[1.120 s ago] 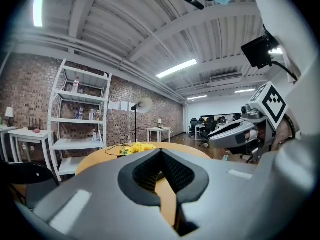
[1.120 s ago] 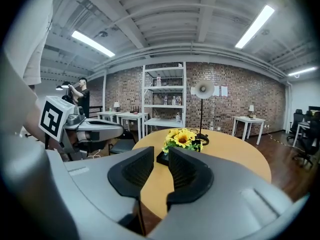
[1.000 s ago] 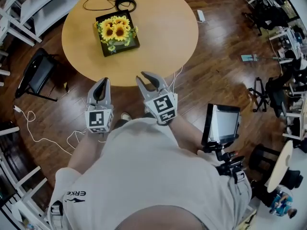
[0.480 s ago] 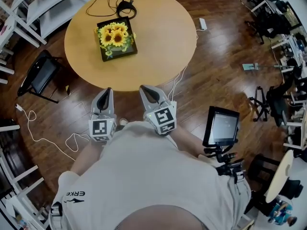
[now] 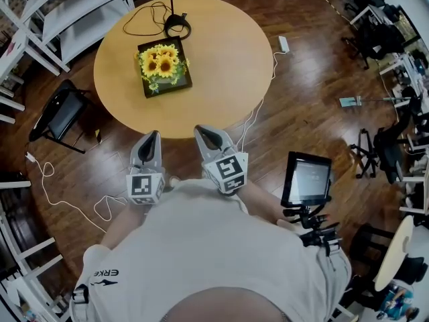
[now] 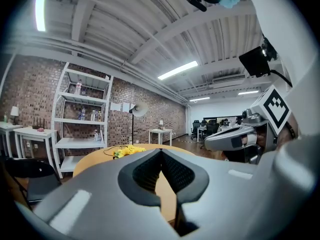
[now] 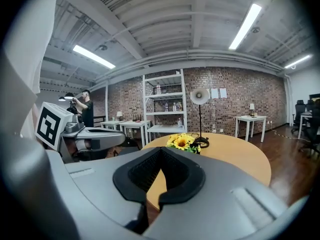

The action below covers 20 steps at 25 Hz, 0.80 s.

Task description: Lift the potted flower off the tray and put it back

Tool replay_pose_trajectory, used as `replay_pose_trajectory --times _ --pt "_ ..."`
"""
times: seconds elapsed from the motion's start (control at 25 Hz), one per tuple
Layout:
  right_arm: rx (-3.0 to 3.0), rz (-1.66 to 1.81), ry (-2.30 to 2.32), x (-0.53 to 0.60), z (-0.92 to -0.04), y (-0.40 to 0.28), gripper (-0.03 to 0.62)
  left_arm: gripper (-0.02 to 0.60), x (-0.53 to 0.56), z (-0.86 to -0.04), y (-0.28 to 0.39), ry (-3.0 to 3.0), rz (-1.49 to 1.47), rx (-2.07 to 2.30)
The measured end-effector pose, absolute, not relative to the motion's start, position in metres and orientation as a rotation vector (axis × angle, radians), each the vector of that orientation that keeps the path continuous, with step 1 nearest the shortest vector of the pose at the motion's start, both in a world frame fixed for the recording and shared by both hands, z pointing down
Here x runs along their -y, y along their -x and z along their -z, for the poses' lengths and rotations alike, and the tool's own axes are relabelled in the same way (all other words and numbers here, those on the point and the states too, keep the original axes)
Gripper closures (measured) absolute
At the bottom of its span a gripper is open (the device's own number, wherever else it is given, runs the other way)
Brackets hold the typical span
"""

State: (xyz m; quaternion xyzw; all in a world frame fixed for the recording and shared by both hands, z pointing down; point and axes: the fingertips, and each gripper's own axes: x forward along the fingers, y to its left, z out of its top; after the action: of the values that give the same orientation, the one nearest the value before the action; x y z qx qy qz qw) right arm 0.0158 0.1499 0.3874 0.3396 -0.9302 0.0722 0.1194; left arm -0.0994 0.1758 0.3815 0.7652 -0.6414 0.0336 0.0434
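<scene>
The potted flower [image 5: 163, 64] sits on its tray [image 5: 183, 86] on the round table [image 5: 228, 52] — left gripper [image 5: 151, 137] and right gripper [image 5: 202, 132] hover off the table's near edge, closed and empty: approaching, or finished.

The head view shows one round table [image 5: 221, 66]; on it sit one tray [image 5: 175, 88] toward its 9 o'clock side, one potted flower [image 5: 163, 64] in that tray, and one black corded ring [image 5: 177, 27] toward 12 o'clock. Counting around the table, there is one black chair [image 5: 62, 113] at 8 o'clock, one screen [image 5: 307, 180] on a stand at 4 o'clock and one white power strip [image 5: 282, 43] at 3 o'clock. One person [image 5: 208, 247] holds two grippers, the left gripper [image 5: 153, 134] at 7 o'clock and the right gripper [image 5: 199, 129] at 6 o'clock.
</scene>
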Motion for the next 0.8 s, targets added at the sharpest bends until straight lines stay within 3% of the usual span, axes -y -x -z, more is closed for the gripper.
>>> replay_pose_trajectory --times 0.8 --pt "2.734 -0.156 -0.955 -0.1488 -0.3809 -0.0146 0.582 0.58 -0.1705 -0.3788 0.0924 -2.354 -0.084 1.964"
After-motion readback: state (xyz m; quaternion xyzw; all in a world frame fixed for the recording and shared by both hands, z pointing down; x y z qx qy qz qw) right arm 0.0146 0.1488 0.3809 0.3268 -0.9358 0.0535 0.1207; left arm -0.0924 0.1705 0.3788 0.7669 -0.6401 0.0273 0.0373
